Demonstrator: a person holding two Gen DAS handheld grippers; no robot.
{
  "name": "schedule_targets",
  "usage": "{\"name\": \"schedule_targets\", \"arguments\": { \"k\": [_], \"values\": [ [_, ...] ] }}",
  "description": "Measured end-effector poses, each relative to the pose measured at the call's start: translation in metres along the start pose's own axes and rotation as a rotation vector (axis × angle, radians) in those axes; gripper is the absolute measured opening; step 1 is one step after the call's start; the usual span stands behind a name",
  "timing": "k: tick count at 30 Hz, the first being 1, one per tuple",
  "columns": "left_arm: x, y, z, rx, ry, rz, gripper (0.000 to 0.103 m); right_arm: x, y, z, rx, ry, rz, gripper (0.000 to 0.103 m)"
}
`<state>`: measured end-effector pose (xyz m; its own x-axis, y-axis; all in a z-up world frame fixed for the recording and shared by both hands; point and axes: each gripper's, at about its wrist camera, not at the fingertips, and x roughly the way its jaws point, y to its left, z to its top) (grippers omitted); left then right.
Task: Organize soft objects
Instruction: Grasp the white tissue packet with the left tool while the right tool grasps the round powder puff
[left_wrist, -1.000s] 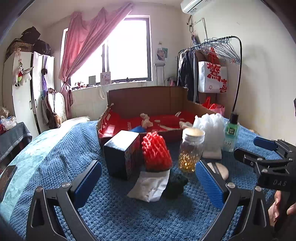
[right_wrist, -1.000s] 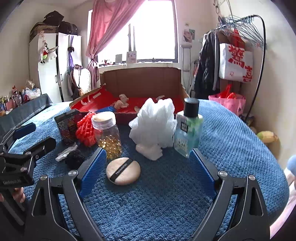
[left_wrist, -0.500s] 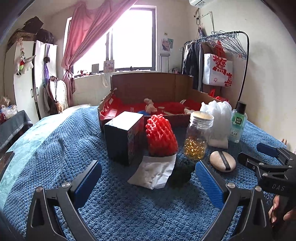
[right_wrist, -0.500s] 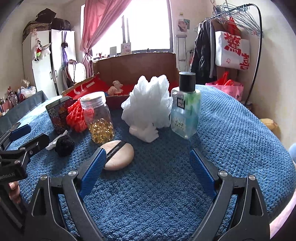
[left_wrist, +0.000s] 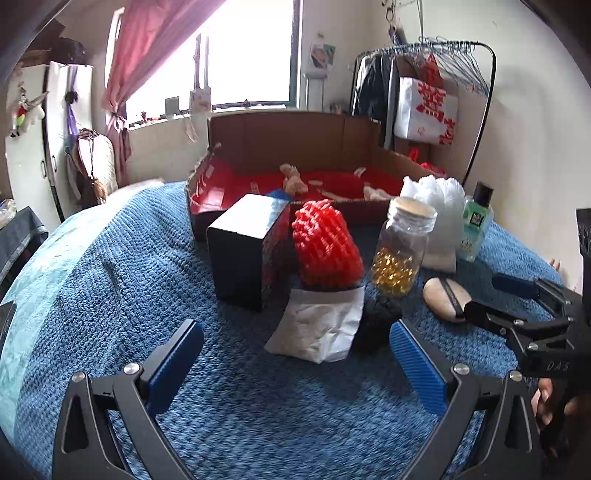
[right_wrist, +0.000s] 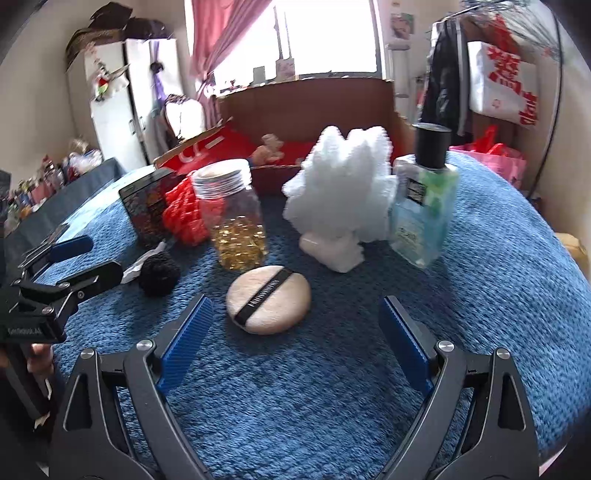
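Note:
On the blue knitted blanket (left_wrist: 122, 280) stand a red foam net (left_wrist: 325, 245), a white cloth (left_wrist: 319, 326) and a black soft ball (left_wrist: 380, 319). My left gripper (left_wrist: 295, 354) is open, just short of the cloth and ball. A beige powder puff (right_wrist: 269, 299) lies straight ahead of my open right gripper (right_wrist: 295, 328), between its blue pads but untouched. Behind it stands a white foam net (right_wrist: 341, 199). The right gripper (left_wrist: 517, 299) also shows at the right edge of the left wrist view.
A black box (left_wrist: 247, 251), a glass jar of yellow capsules (right_wrist: 234, 218) and a green lotion bottle (right_wrist: 424, 206) stand among the soft things. An open cardboard box (left_wrist: 295, 155) with a red lining sits behind. A clothes rack (left_wrist: 443, 92) stands at the right wall.
Both grippers have tipped downward and come closer to the objects. The cloth and black ball are nearer the left pads, the powder puff nearer the right pads. Both stay open.

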<state>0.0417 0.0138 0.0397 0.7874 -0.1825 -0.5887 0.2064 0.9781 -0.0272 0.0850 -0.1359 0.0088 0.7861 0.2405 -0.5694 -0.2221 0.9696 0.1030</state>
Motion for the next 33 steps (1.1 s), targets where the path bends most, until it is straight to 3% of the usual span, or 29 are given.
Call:
{"name": "schedule_targets", "arguments": {
  "k": [5, 9, 11, 14, 16, 17, 18, 21, 33],
  "values": [
    [0.007, 0.008, 0.006, 0.024, 0.052, -0.050, 0.101, 0.014, 0.006, 0.008, -0.019, 0.063, 0.032, 0.092],
    [0.019, 0.007, 0.009, 0.065, 0.103, -0.087, 0.083, 0.024, 0.013, 0.011, -0.049, 0.093, 0.032, 0.091],
    [0.024, 0.007, 0.009, 0.070, 0.125, -0.107, 0.079, 0.027, 0.015, 0.011, -0.057, 0.100, 0.031, 0.091],
    [0.031, 0.007, 0.009, 0.076, 0.144, -0.129, 0.073, 0.031, 0.016, 0.011, -0.067, 0.111, 0.037, 0.074],
    [0.033, 0.009, 0.009, 0.069, 0.157, -0.157, 0.062, 0.035, 0.017, 0.009, -0.077, 0.121, 0.034, 0.057],
    [0.036, 0.009, 0.008, 0.060, 0.173, -0.186, 0.049, 0.035, 0.017, 0.009, -0.082, 0.118, 0.039, 0.053],
    [0.038, 0.009, 0.009, 0.054, 0.184, -0.205, 0.034, 0.033, 0.017, 0.009, -0.083, 0.115, 0.044, 0.052],
    [0.039, 0.011, 0.008, 0.038, 0.186, -0.213, 0.019, 0.031, 0.016, 0.009, -0.082, 0.103, 0.062, 0.047],
    [0.013, 0.020, 0.006, 0.018, 0.144, -0.191, 0.017, 0.011, 0.011, 0.015, -0.070, 0.058, 0.071, 0.045]
  ]
}}
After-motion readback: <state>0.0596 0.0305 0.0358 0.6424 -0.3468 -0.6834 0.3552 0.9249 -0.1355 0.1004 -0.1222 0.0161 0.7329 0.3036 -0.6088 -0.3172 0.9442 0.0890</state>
